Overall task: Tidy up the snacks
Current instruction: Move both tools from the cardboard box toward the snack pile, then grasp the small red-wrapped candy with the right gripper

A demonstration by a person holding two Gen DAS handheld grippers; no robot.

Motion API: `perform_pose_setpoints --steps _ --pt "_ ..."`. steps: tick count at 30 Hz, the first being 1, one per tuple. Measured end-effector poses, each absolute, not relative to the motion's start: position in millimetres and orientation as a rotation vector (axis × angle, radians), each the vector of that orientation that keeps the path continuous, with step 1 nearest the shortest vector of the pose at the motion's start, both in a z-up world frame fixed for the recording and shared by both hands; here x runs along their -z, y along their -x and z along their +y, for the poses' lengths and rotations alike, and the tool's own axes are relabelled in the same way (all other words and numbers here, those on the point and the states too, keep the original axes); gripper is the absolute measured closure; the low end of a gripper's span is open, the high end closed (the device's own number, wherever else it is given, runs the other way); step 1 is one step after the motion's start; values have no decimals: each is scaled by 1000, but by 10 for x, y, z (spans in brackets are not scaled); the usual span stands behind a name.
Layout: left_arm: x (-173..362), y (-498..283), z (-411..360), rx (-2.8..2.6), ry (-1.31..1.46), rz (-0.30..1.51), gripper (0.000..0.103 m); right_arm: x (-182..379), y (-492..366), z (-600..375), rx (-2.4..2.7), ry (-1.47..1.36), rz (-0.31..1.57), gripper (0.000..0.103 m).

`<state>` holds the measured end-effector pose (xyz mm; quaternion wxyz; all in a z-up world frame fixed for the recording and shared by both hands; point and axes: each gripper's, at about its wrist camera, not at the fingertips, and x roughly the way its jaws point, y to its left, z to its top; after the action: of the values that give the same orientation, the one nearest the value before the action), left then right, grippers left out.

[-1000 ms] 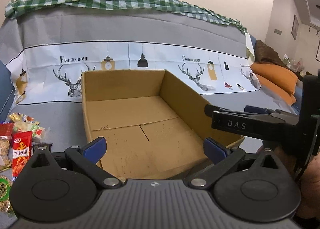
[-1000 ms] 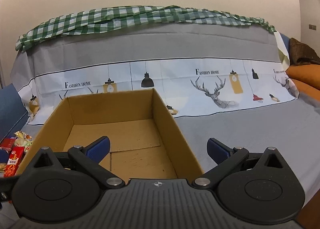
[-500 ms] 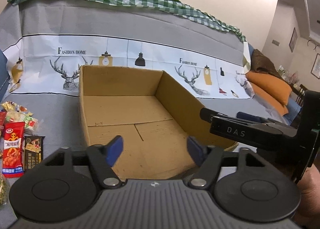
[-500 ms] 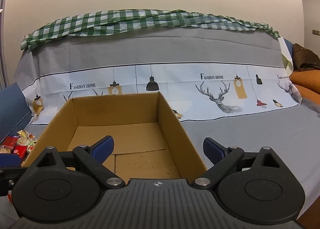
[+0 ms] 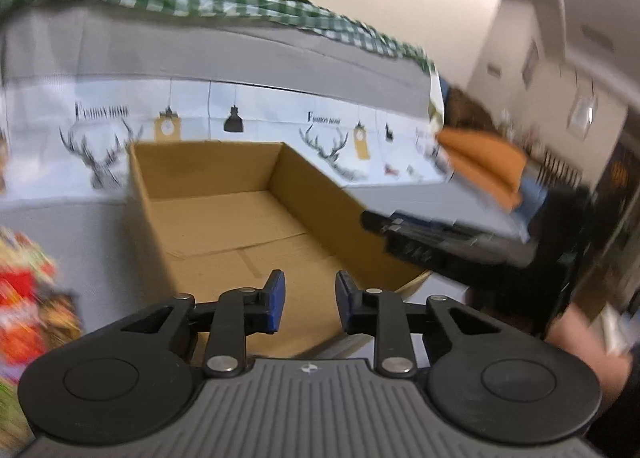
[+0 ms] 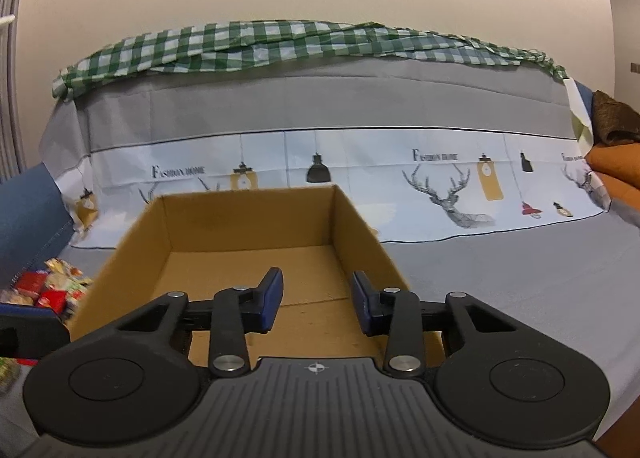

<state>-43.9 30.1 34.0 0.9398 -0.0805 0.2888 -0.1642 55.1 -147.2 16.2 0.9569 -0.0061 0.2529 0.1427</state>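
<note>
Right wrist: right gripper [image 6: 317,301] closing, nothing between; snacks [image 6: 50,292] far left, beside box [image 6: 248,234].

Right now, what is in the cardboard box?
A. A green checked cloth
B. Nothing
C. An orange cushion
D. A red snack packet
B: the box floor is bare cardboard in both views; the snacks lie outside it, to its left.

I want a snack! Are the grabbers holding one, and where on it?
No. The left gripper and right gripper are closing on nothing, over the empty cardboard box.
</note>
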Motion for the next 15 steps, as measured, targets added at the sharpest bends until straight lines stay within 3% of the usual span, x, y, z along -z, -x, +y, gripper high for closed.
perform_pose_setpoints --steps 9,15 --pt "-260 485 1407 241 28 785 72 -308 -344 -886 -450 -17 492 66" --pt "-26 612 1936 84 180 783 70 -301 -166 -313 -597 -20 532 65"
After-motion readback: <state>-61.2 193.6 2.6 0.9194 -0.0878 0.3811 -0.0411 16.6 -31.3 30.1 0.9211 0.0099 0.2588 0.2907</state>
